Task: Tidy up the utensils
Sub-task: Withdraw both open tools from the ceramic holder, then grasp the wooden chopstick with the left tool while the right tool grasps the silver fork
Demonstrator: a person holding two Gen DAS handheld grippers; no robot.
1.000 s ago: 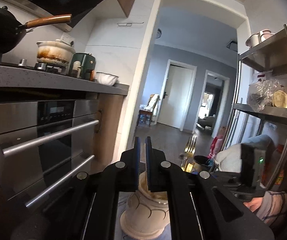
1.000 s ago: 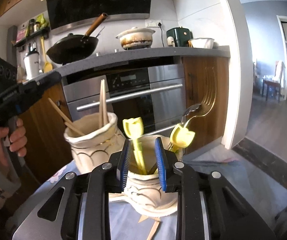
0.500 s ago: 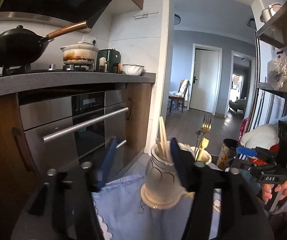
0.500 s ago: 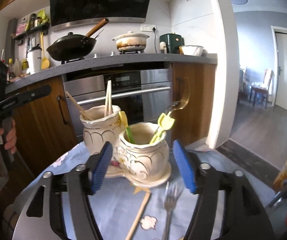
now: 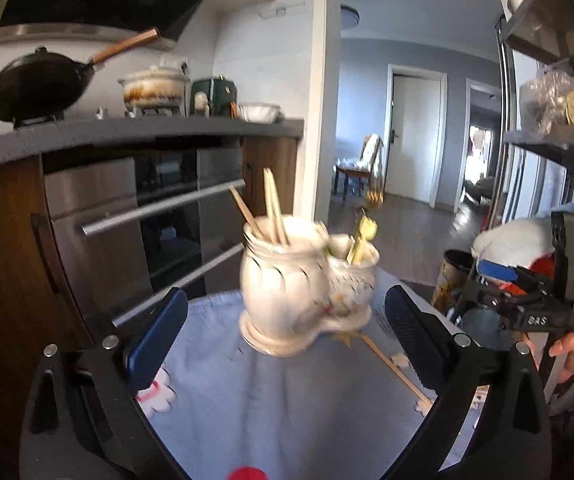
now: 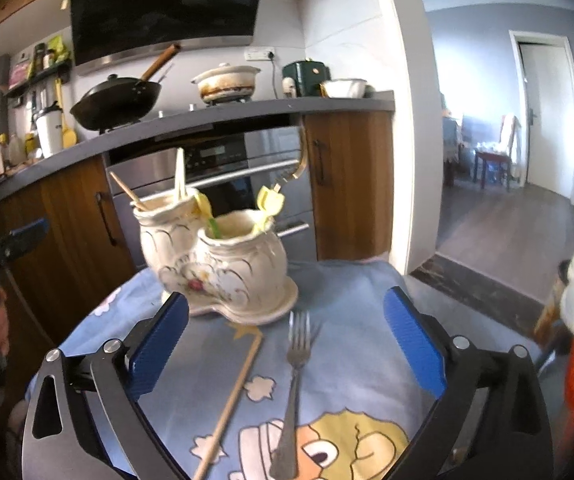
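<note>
Right wrist view shows the right hand-held gripper (image 6: 285, 334) empty, its jaws just opened wide, above a fork (image 6: 294, 392) and a loose chopstick (image 6: 233, 400) lying apart on the blue cloth (image 6: 347, 288) — both near the twin ceramic holder (image 6: 215, 264). The left hand-held gripper (image 5: 285, 330) has also just spread, holding nothing. Best approach: straddle the fork's handle squarely, close low, then lift clear before tipping it into the nearer pot.

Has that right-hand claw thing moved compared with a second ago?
Yes. The right gripper has pulled back from the cream holder, which looks smaller now, with a fork newly showing. Its jaws have just been opening, nothing between them.
</note>
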